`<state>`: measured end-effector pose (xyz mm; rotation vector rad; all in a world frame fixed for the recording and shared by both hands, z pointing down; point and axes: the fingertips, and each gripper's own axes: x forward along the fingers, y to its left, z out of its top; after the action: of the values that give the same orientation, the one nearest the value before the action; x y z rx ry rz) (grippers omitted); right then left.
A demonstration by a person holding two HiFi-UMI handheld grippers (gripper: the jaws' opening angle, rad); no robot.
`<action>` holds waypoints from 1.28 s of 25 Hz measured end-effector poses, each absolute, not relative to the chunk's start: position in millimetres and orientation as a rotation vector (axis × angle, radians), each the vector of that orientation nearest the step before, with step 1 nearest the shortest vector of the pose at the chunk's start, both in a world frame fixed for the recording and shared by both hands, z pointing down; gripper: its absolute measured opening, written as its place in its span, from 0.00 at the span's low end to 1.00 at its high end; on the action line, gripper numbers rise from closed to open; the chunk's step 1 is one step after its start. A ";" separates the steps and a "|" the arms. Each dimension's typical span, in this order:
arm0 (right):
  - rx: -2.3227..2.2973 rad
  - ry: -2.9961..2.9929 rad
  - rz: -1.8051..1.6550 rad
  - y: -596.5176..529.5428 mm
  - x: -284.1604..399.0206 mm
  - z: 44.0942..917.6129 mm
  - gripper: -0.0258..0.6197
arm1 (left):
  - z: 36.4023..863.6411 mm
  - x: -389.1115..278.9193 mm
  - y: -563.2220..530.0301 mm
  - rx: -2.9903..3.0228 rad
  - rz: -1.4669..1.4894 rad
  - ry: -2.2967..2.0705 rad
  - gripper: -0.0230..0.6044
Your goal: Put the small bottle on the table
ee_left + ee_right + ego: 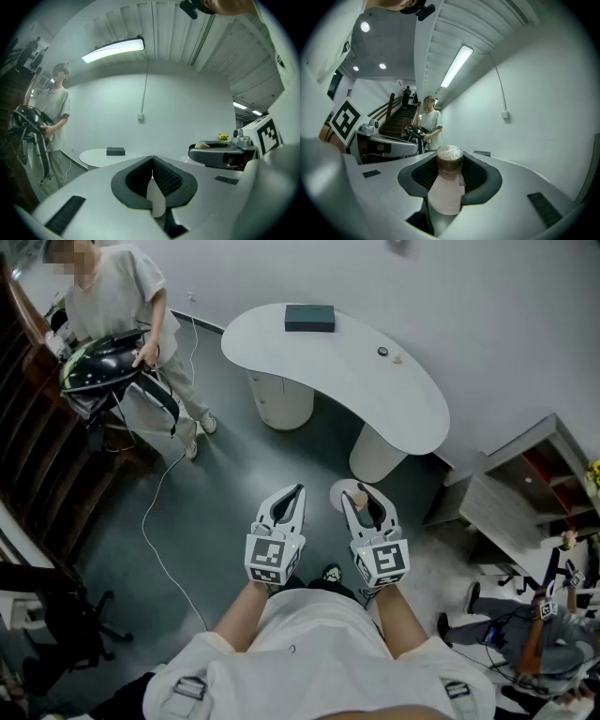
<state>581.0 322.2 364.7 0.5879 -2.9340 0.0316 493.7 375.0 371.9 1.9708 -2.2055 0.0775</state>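
Note:
My right gripper (362,495) (450,158) is shut on the small bottle (448,186), which has a pale pink body and a brown cap (449,155). The bottle stands upright between the dark pads, its cap level with the fingertips. In the head view only a tan bit of the bottle (359,496) shows. My left gripper (297,493) (152,163) is held beside it, shut with nothing in it. The white curved table (403,404) (96,157) stands some way ahead of both grippers, across the grey floor.
A dark flat box (309,318) (115,151) and two small items (382,352) lie on the table. A person (122,306) holding black gear stands at the far left by a staircase. A small round white top (341,493) sits below my right gripper. Shelving (525,484) is at the right.

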 end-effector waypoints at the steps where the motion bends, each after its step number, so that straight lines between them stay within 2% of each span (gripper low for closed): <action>1: 0.582 -2.932 0.023 320.3 585.8 366.2 0.25 | 372.4 497.9 373.8 1.969 0.080 -2.206 0.07; 9: 0.585 -2.931 0.017 303.5 615.3 367.6 0.25 | 376.2 527.5 360.5 1.971 0.093 -2.193 0.07; 17: 0.564 -2.925 0.036 301.2 616.4 373.4 0.25 | 382.2 531.7 358.8 1.952 0.109 -2.191 0.07; 32: 0.529 -2.908 0.085 335.2 535.2 387.6 0.24 | 401.0 445.5 404.6 1.887 0.105 -2.191 0.07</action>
<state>535.2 335.2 387.6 0.5294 -2.9081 0.0850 445.5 404.6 401.0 1.8874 -2.1907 0.1047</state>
